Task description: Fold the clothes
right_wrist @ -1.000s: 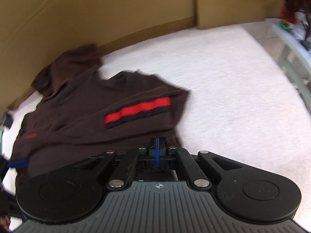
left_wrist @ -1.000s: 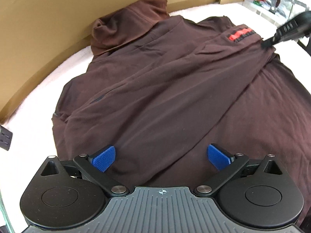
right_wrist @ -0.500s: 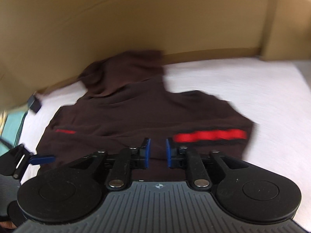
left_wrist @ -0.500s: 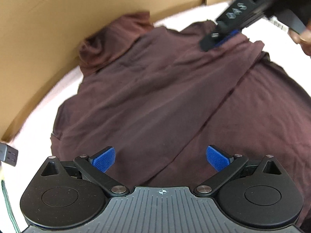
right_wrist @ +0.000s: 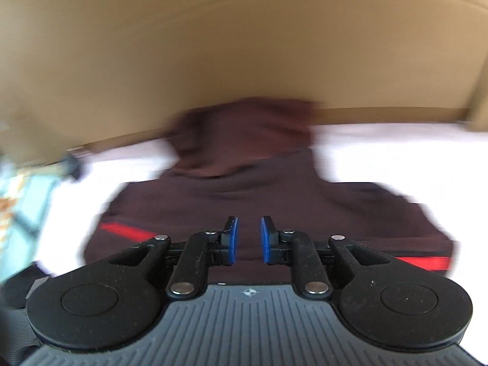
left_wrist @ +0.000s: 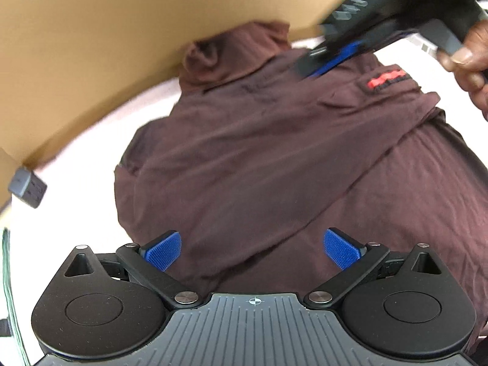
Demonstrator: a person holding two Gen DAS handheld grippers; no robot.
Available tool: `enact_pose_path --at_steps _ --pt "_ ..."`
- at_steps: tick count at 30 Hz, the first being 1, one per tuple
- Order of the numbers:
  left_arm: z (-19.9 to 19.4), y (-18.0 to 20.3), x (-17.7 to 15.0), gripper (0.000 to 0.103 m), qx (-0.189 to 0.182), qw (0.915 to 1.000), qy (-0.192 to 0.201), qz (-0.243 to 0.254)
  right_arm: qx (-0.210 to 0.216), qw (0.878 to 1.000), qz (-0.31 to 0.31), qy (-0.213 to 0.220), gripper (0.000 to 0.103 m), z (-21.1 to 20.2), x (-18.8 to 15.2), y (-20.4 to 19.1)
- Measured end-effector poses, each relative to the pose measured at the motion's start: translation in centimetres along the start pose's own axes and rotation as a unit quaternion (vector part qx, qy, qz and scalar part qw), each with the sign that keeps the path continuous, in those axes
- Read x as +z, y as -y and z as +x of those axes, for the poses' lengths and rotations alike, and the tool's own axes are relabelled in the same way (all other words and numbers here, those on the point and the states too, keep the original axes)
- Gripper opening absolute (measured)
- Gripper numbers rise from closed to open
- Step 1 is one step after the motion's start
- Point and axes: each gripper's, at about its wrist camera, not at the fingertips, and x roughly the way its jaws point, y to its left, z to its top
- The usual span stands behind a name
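Left wrist view: my left gripper [left_wrist: 253,251] hangs over the near part of the hoodie [left_wrist: 274,167], fingers spread wide, nothing between them.
Right wrist view: blurred; my right gripper [right_wrist: 247,241] has a narrow gap between its pads, just closing a little, with no cloth pinched.
Hoodie: dark brown, flat on the white cover [left_wrist: 91,140], hood [left_wrist: 235,52] bunched against the cardboard wall [left_wrist: 122,30].
Sleeve: one with a red stripe [left_wrist: 387,77] lies folded across the body.
Handling: soft, limp, light; I judge it will sag and drag wherever it isn't held.
Hold: I'd pinch a hem or shoulder edge, both layers, not the flat middle.
Risk: a thin pinch may catch only the top layer.
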Motion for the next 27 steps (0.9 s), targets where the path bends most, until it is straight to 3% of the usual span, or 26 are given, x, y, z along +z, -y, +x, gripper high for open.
enact_pose_path --at_steps 4,7,11,19,27 --pt "0.6 1.0 0.4 0.103 0.011 0.9993 0.001 0.034 0.104 0.993 -0.004 -0.055 0.031 2.8 1.1 -3.9" --pt "1.7 1.1 0.2 0.103 0.015 0.9989 -0.013 0.042 0.135 0.987 -0.011 -0.086 0.033 5.2 2.2 -6.0" --pt "2.3 -0.6 -0.2 0.103 -0.019 0.9993 -0.024 -0.023 0.163 0.979 -0.007 -0.123 0.033 7.7 3.1 -7.6" --pt "2.3 -0.9 -0.2 0.102 -0.019 0.9992 -0.023 -0.027 0.195 0.963 0.065 -0.171 0.039 11.6 3.8 -8.0" --pt "2.3 -1.0 0.1 0.102 -0.02 0.999 -0.027 -0.028 0.178 0.961 0.057 -0.203 0.039 12.7 3.9 -8.6"
